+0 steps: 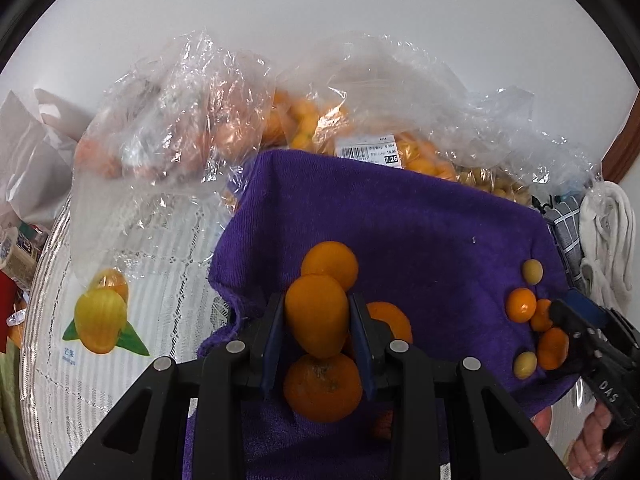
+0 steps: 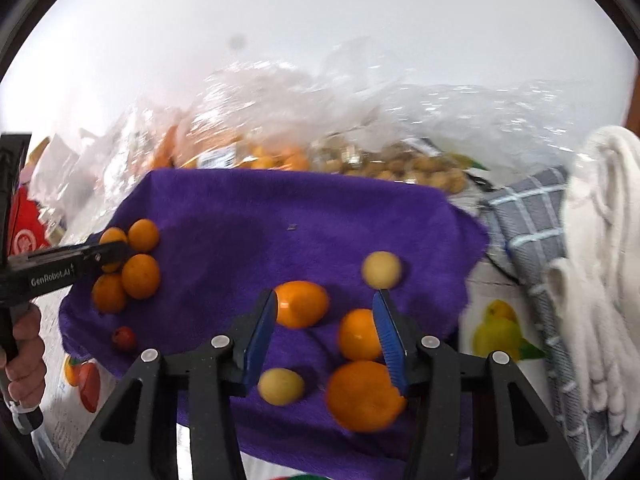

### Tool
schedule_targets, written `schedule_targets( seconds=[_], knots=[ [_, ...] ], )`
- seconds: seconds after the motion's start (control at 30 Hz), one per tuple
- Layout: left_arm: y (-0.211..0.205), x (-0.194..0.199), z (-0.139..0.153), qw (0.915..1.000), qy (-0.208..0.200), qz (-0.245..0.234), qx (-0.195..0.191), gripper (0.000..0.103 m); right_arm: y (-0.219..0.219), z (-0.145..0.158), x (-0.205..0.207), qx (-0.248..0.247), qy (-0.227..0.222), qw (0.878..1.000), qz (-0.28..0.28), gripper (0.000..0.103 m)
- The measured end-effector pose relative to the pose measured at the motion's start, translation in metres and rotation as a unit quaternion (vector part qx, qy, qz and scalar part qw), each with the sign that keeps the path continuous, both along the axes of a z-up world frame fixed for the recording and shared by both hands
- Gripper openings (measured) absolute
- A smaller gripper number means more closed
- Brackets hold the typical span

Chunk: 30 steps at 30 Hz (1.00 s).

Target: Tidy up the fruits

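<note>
A purple towel (image 1: 400, 232) lies on the table with loose fruit on it. My left gripper (image 1: 318, 320) is shut on an oval orange fruit (image 1: 316, 316), held over a group of oranges (image 1: 332, 264). In the right wrist view the left gripper (image 2: 100, 256) is at the towel's left among that group. My right gripper (image 2: 326, 304) is open above small oranges (image 2: 302, 304) and pale yellow fruits (image 2: 381, 269) on the towel (image 2: 280, 216). It also shows in the left wrist view (image 1: 560, 312) beside small oranges (image 1: 521, 305).
Clear plastic bags of oranges (image 1: 180, 132) and small fruit (image 1: 416, 152) stand behind the towel. A grey checked cloth (image 2: 528, 216) and a white towel (image 2: 600, 240) lie at the right. The tablecloth (image 1: 120, 264) has mango prints. Boxes sit at the far left (image 1: 16, 256).
</note>
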<state>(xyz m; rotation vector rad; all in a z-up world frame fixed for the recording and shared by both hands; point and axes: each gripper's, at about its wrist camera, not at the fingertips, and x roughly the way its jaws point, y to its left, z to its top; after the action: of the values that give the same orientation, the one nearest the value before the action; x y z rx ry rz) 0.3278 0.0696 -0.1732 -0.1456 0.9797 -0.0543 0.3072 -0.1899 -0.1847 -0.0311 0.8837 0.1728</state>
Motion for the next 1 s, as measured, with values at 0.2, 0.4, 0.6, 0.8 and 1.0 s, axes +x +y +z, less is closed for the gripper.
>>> schedule_targets(
  seconds=[0.2, 0.4, 0.6, 0.8, 1.0],
  knots=[
    [-0.002, 0.003, -0.001, 0.9999, 0.001, 0.000, 0.010, 0.031, -0.015, -0.002, -0.010, -0.006, -0.003, 1.000, -0.019, 0.049],
    [-0.003, 0.004, -0.003, 0.9999, 0.004, 0.003, 0.011, 0.031, -0.019, -0.013, -0.012, 0.002, 0.016, 1.000, -0.025, 0.049],
    [-0.005, -0.001, 0.002, 0.9998, 0.004, -0.007, 0.020, 0.039, -0.016, -0.017, -0.014, 0.002, 0.021, 1.000, -0.021, 0.049],
    [-0.011, -0.016, 0.020, 0.9994, -0.015, -0.022, 0.023, 0.055, -0.017, -0.017, -0.016, 0.007, 0.038, 0.999, -0.021, 0.049],
    [-0.025, -0.051, 0.047, 0.9980, -0.038, -0.039, 0.033, 0.060, -0.024, 0.018, -0.041, 0.013, 0.011, 0.999, -0.031, 0.049]
  ],
)
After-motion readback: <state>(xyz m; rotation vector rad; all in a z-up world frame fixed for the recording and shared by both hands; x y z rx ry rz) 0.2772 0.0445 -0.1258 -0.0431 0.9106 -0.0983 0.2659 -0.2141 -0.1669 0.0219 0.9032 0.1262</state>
